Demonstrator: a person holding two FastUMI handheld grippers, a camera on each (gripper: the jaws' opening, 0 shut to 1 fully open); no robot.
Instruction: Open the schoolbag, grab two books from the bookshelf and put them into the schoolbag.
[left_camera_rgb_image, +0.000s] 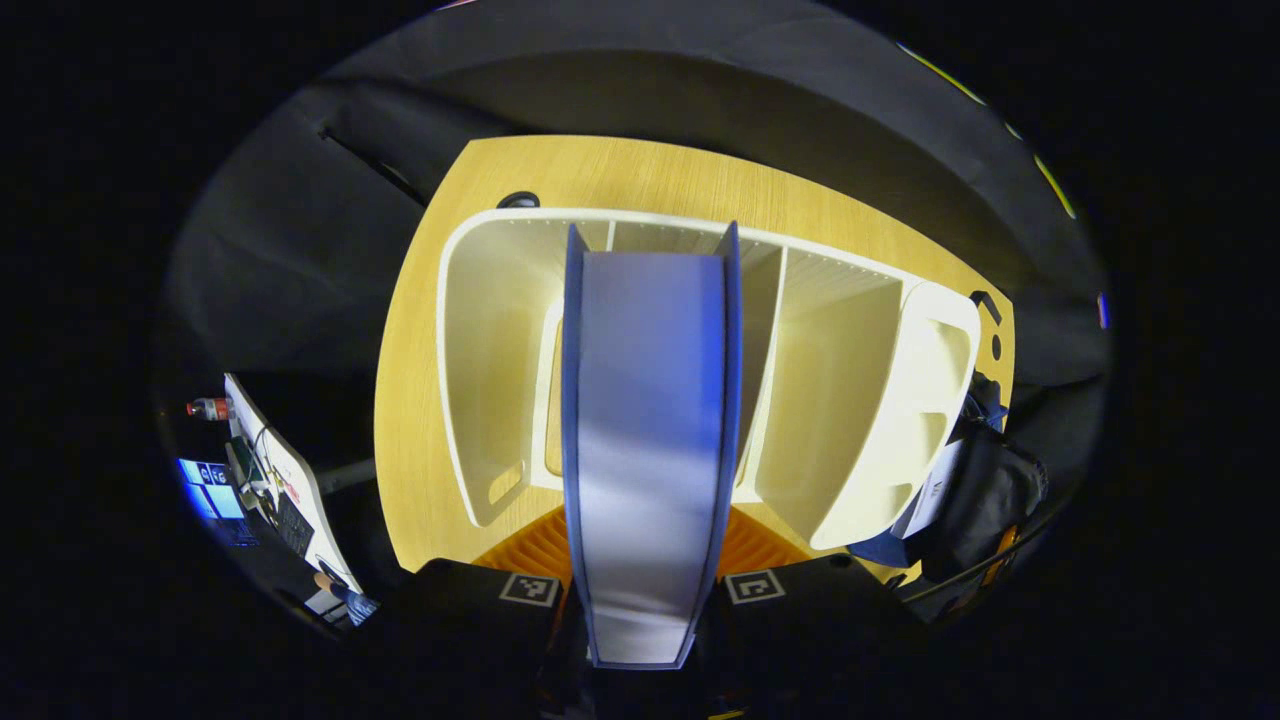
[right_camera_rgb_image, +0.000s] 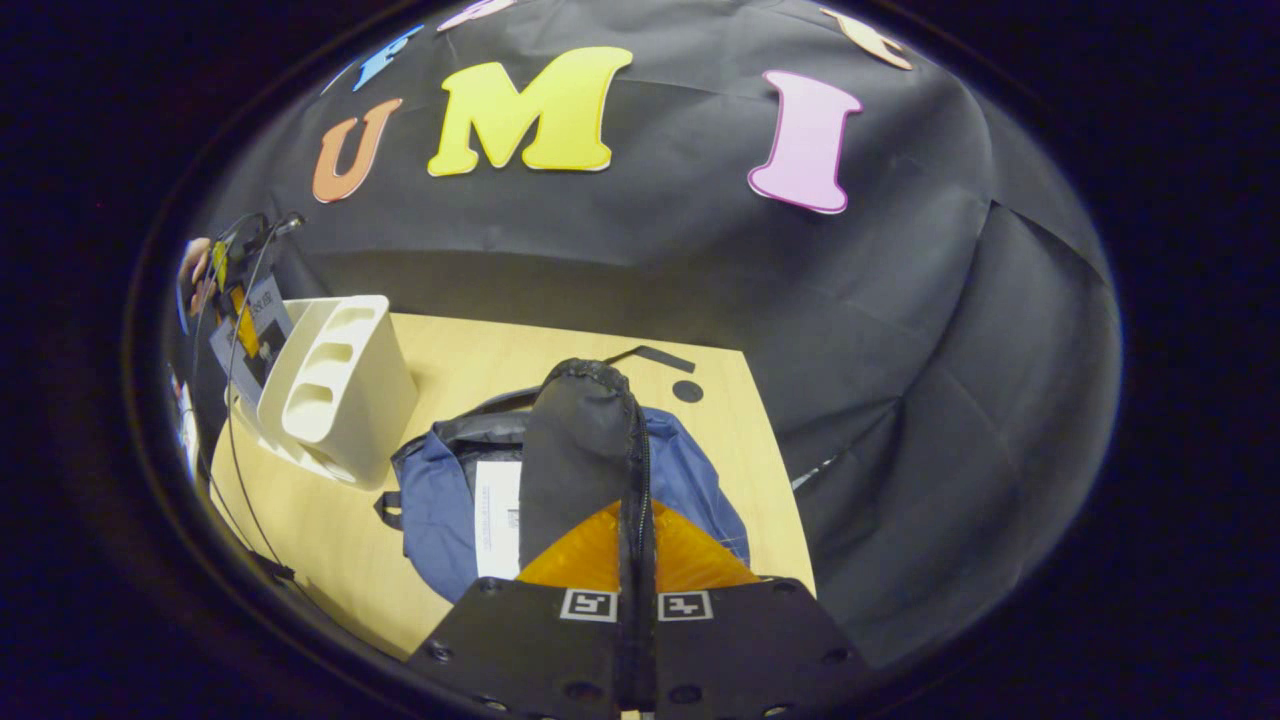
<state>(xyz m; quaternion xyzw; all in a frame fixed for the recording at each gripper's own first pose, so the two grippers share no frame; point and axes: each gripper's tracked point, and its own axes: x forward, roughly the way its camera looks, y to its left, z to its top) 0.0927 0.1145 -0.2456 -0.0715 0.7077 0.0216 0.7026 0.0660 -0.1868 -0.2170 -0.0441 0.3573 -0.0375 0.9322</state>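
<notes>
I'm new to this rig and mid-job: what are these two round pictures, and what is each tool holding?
Each picture comes from a camera riding on a hand-held gripper, looking along its jaws. In the left gripper view, the left gripper clamps a blue-covered book above the white bookshelf on the wooden table. In the right gripper view, the right gripper pinches the black flap of the blue schoolbag, holding it up. A white book lies inside.
</notes>
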